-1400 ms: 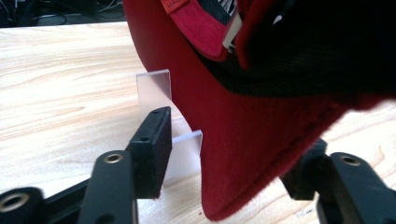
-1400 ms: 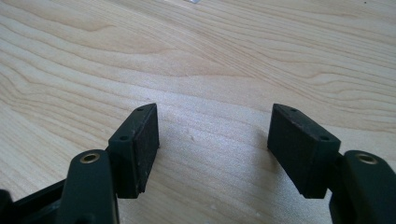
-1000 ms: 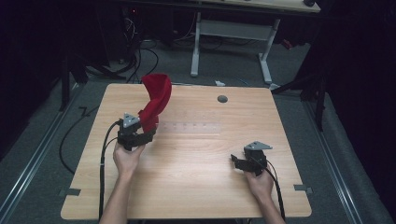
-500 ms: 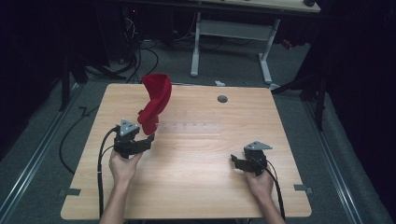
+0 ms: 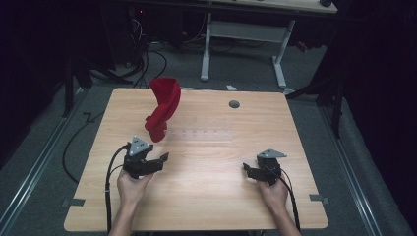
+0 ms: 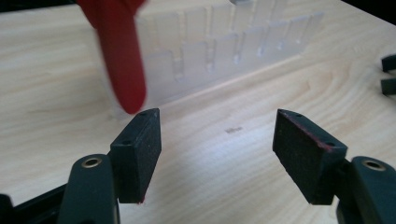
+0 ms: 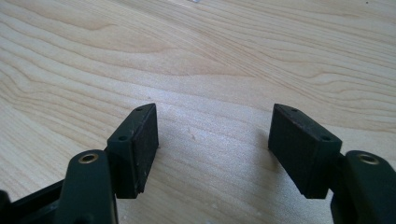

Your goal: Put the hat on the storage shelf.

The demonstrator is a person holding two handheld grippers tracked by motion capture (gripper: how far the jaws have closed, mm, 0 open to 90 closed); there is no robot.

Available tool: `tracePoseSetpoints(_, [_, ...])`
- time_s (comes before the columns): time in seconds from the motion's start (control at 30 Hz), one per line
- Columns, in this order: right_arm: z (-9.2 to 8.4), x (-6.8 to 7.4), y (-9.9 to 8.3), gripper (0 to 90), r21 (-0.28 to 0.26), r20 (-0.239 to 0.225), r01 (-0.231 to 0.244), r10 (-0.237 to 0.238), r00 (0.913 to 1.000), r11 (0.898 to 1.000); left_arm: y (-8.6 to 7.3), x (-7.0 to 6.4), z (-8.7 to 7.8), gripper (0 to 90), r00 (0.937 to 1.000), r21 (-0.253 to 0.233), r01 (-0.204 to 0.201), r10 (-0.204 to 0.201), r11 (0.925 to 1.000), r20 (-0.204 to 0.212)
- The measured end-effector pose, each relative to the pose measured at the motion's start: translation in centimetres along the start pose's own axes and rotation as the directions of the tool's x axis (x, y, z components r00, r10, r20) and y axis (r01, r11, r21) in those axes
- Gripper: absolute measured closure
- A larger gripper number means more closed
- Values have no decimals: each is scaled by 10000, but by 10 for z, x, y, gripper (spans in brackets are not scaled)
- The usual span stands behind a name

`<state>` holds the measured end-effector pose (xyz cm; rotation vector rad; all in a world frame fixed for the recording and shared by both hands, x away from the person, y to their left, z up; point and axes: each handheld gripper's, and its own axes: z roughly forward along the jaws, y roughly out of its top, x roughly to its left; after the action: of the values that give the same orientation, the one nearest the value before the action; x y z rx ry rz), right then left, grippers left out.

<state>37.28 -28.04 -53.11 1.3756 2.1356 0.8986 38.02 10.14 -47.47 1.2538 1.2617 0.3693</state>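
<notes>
While left tongs (image 6: 217, 140) gape, red cloth (image 5: 162, 110) drapes clear rack (image 6: 224, 51) ahead.

Wooden bench (image 5: 206, 196), light grain, seen from above. Red curved object (image 5: 162, 108) stands upright at the far-left part of the bench, its lower end at the left end of a clear slotted rack (image 5: 199, 133) lying along the middle. Small grey round disc (image 5: 234, 104) near the far edge, apart from both. Left gripper (image 5: 160, 158) held in the left hand (image 5: 132, 184), near-left, fingers spread, pointing right and slightly away, just short of the red object, nothing between them. Right gripper (image 5: 248, 169) in the right hand (image 5: 273, 192), near-right, low over bare wood, pointing left; finger gap too small to judge. Black cables trail from each gripper toward the near edge. Dark floor, white-legged desk (image 5: 246, 34) beyond.
</notes>
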Motion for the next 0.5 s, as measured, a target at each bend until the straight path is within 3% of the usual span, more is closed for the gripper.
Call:
tracePoseSetpoints(0.27, [0, 0, 0, 334, 1, 0, -2, 2, 10000, 10000, -24, -15, 10, 330, 9987, 702, -95, 60, 9975, 503])
tracePoseSetpoints(0.37, [0, 0, 0, 334, 5, 1, 6, -6, 10000, 10000, -35, -21, 16, 330, 9974, 1072, -359, 289, 9936, 660])
tracePoseSetpoints(0.5, [0, 0, 0, 334, 5, 2, 6, -6, 10000, 10000, -43, -22, 21, 331, 9974, 1188, -320, 240, 9924, 685])
